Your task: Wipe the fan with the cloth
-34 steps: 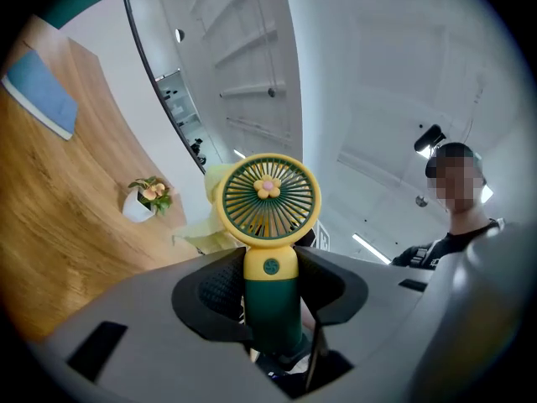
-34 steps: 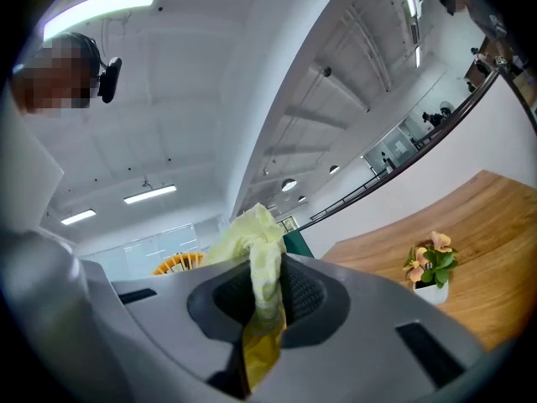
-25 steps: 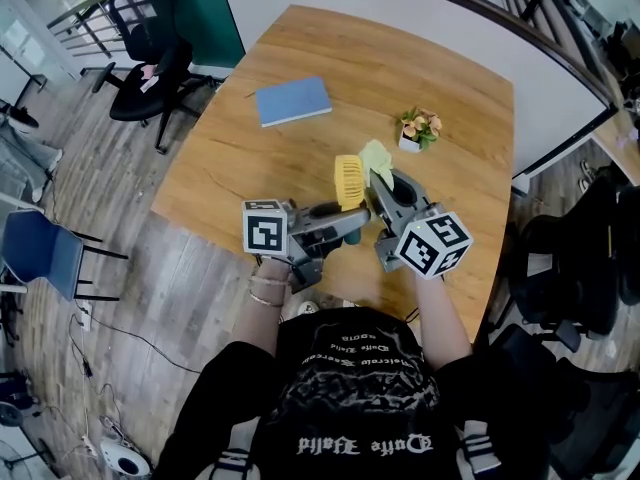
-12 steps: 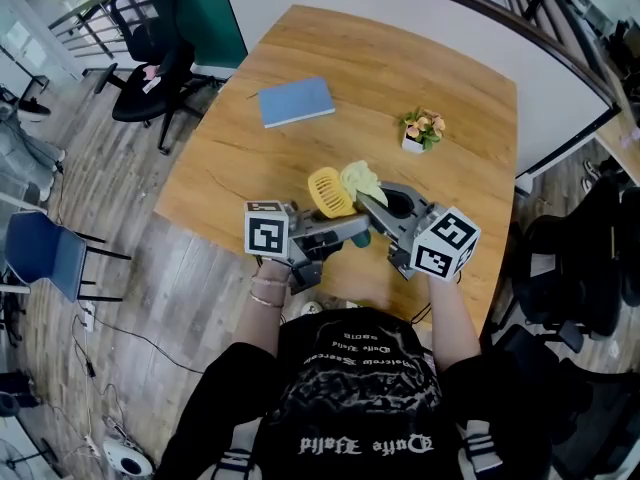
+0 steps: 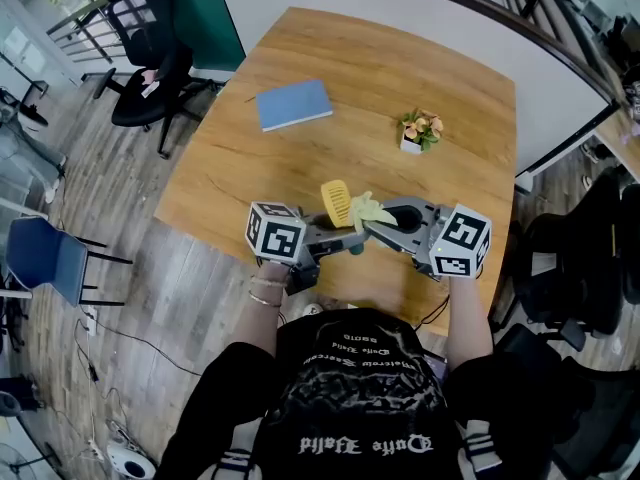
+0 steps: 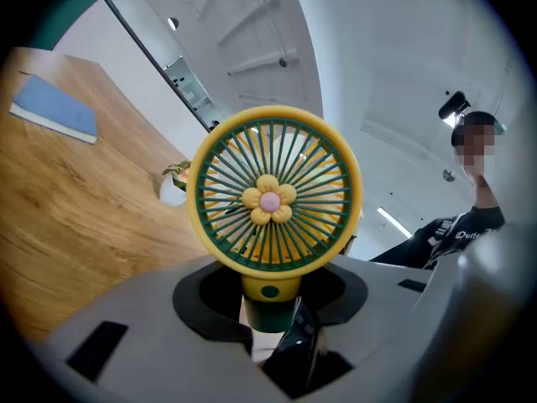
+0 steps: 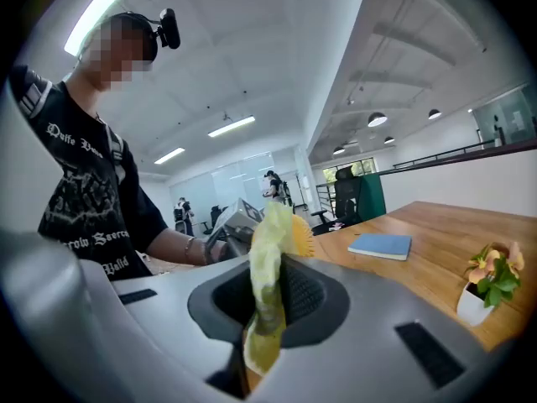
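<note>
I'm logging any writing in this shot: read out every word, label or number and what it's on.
T-shirt: white gothic print, too ornate and blurred to read surely.
Marker cubes: black-and-white square markers, no words.
Blue book, fan, cloth, flower pot: no writing visible.

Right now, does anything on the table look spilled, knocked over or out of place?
Nothing stands out: blue notebook lies flat, potted plant stands upright, left claw holds the fan, right claw the cloth.

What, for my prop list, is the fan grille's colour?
The fan has a dark green grille, ringed in yellow; the left gripper view shows it best.
</note>
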`<state>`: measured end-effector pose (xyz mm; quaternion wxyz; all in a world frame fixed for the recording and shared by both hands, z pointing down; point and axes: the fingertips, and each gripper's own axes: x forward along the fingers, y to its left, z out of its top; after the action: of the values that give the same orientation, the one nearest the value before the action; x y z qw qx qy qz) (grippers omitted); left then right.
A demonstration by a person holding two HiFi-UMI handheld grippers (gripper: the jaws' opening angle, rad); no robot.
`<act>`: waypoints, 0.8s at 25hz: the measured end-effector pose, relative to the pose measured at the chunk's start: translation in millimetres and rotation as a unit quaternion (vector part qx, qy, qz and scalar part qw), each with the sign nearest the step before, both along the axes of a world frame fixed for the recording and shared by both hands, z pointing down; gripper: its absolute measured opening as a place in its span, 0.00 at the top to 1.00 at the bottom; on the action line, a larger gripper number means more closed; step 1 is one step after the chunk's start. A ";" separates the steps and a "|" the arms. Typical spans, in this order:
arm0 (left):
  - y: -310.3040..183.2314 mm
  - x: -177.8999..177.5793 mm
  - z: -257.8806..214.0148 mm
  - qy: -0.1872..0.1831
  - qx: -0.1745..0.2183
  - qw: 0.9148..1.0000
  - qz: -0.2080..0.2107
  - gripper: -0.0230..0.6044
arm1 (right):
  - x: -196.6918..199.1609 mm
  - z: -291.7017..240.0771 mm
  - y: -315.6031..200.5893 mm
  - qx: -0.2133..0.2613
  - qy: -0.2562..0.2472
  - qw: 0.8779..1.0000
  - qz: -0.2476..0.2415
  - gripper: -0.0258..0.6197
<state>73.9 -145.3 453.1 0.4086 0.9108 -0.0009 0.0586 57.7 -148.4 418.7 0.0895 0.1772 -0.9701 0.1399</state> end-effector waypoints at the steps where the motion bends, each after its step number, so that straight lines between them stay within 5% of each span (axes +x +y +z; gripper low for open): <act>1: -0.2 -1.8 3.8 -0.009 0.002 1.000 -0.002 0.67 | -2.0 0.7 5.2 -0.004 0.002 1.000 -0.011 0.89; 6: 3.2 -4.8 18.3 -0.039 0.014 0.999 -0.002 0.67 | -3.0 13.7 12.9 -0.027 0.010 0.999 -0.013 0.89; 14: -13.7 -18.5 48.8 -0.091 0.027 0.992 -0.081 0.67 | 35.7 21.6 -6.8 -0.022 -0.012 0.991 0.128 0.88; 20: -28.6 -31.2 81.8 -0.204 0.061 0.969 -0.122 0.67 | 59.3 33.5 -6.5 -0.038 -0.043 0.971 0.232 0.88</act>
<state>42.7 -174.0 534.9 0.3472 0.8959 -0.1986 0.1931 117.0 -154.8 452.2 0.0198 0.3875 -0.8995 0.2008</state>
